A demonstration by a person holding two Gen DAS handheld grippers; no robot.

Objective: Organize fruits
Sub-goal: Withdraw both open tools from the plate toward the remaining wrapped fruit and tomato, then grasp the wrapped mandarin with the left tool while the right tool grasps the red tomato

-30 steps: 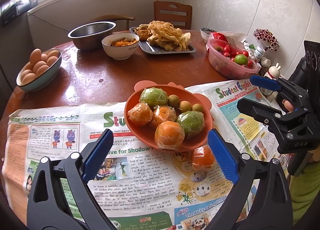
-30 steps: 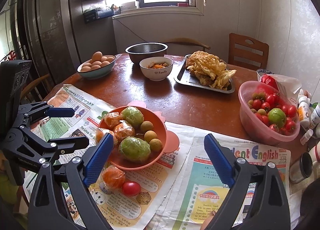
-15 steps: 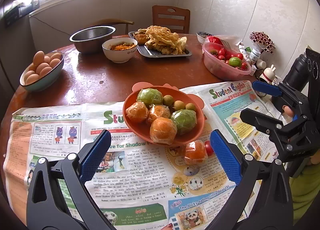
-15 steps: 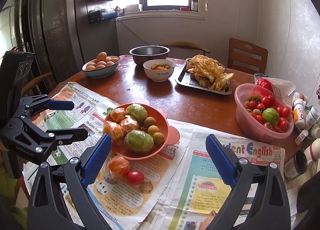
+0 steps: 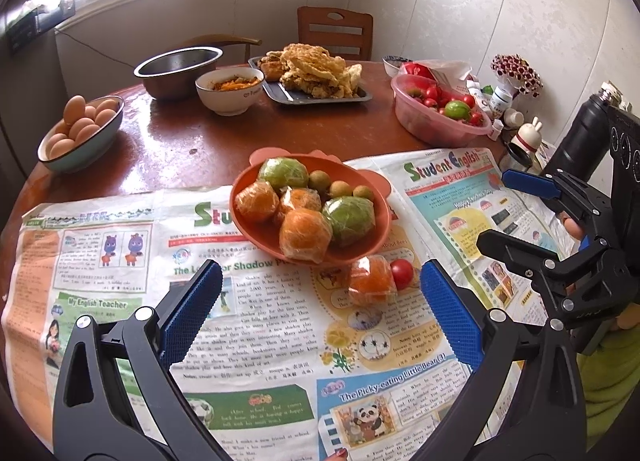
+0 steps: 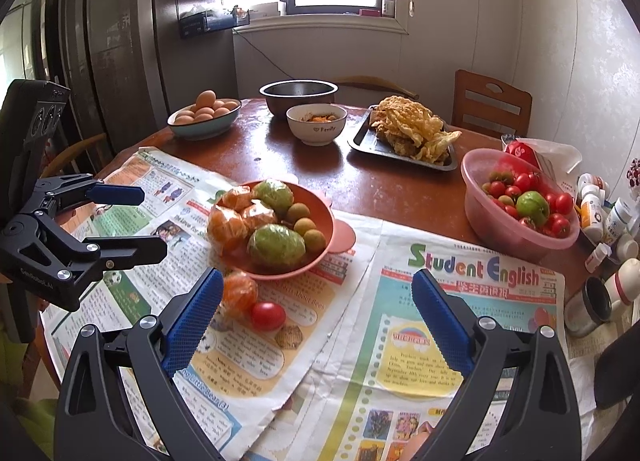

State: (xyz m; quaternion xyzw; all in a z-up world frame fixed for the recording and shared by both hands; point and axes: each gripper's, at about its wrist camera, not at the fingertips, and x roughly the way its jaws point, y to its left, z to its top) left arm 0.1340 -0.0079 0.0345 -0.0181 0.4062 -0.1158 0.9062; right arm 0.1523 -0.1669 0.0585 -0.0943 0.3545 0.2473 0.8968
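Orange bowl [image 5: 370,239], newspaper [image 5: 120,257] edge, jaws spread

A white bowl marked "Family" [image 6: 316,123] sits far back on the round wooden table [image 6: 384,189]. Just behind it stands an empty steel bowl [image 6: 298,94]. To its left lies a bowl of brown eggs [image 6: 205,117]. To its right a dark tray of fried food [image 6: 404,137] rests, with a wooden chair [image 6: 493,105] beyond that. Nearer than the white bowl, newspapers headed "Student English" [image 6: 472,273] cover the table. Small medicine bottles [image 6: 600,217] crowd the table's right edge.
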